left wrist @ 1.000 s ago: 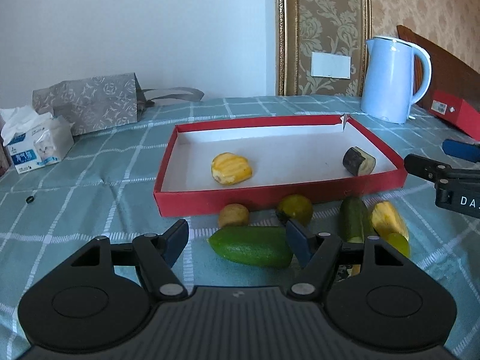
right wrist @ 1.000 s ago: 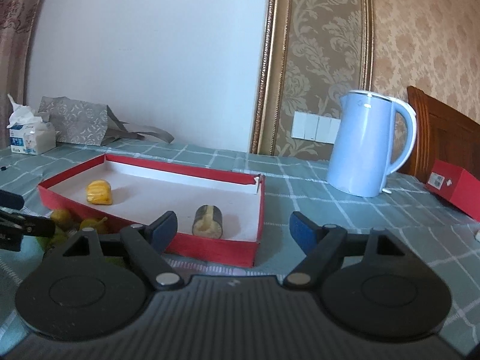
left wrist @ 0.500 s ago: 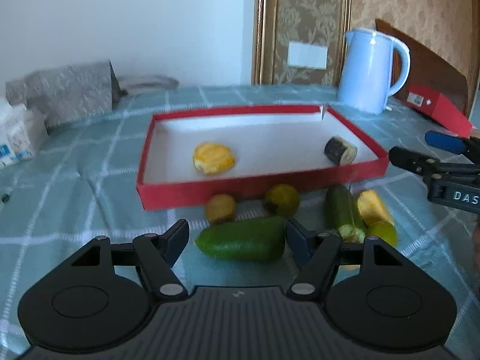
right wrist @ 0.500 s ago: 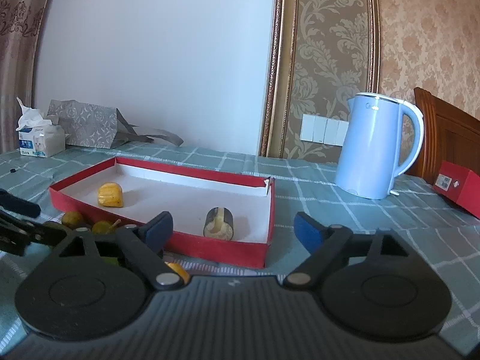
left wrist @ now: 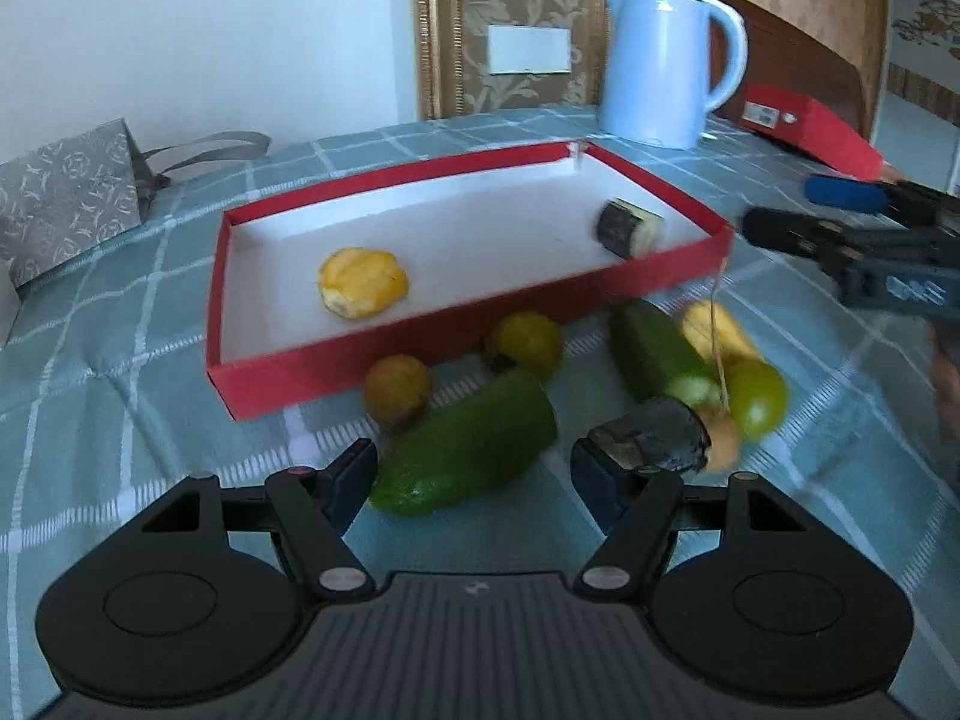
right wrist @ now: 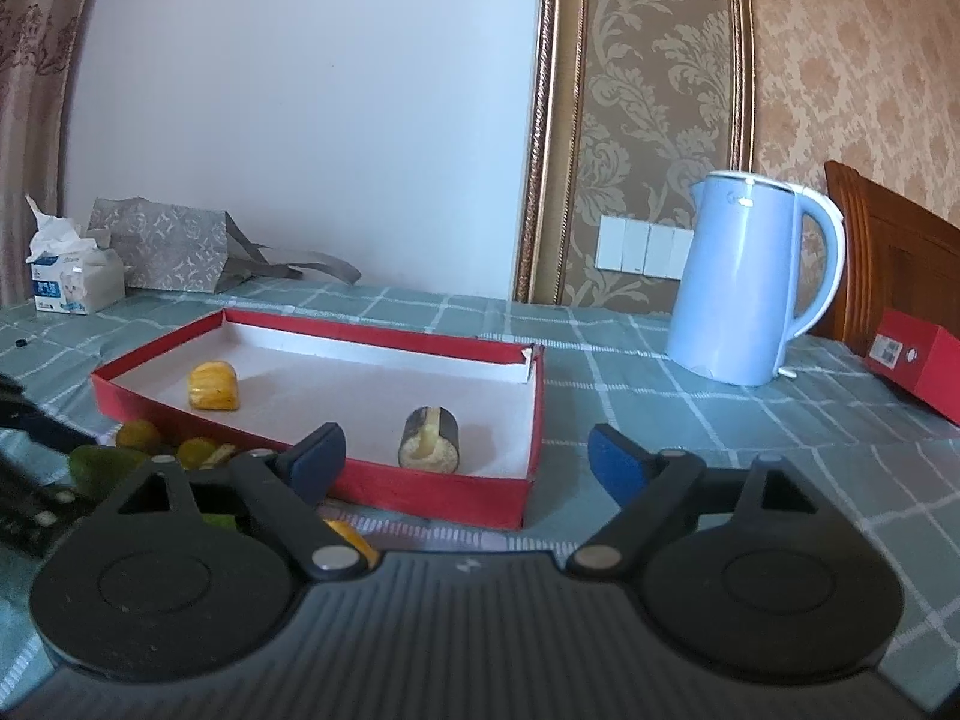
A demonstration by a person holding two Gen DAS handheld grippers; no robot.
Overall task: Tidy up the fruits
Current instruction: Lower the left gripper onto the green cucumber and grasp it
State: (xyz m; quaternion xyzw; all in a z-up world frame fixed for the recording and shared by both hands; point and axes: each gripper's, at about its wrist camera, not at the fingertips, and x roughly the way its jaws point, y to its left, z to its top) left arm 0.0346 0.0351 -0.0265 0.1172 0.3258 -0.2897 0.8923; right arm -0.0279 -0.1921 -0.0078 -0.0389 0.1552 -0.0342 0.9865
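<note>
**Two pieces boxed, the rest waiting on the cloth**

A shallow red cardboard box with a white floor (left wrist: 654,294) lies on the teal checked tablecloth (left wrist: 90,408). It holds a ridged yellow fruit piece (left wrist: 363,283) towards its left end and a dark-skinned, pale-fleshed stub (left wrist: 629,228) towards its right end, well apart from each other. Just outside the near wall lie a small brownish-yellow round fruit (left wrist: 397,390), a yellow-green round fruit (left wrist: 525,345), a long green avocado-like fruit (left wrist: 471,450) with its long axis slanting up to the right, a dark green cucumber-like piece (left wrist: 654,354) pointing back towards the box, a yellow wedge (left wrist: 717,336), a green round fruit (left wrist: 757,399) and a blackish, orange-ended stub (left wrist: 660,441).

My left gripper (left wrist: 474,483) stands partly open over the long green fruit, gripping nothing; the black stub sits at its right finger. My right gripper (right wrist: 468,456) gapes wide and empty before the box's right corner, its jaws having just been opening.

Behind stand a pale blue kettle (right wrist: 750,276), a flat red carton (right wrist: 912,360), a grey patterned paper bag (right wrist: 162,249) and a tissue pack (right wrist: 75,282).
</note>
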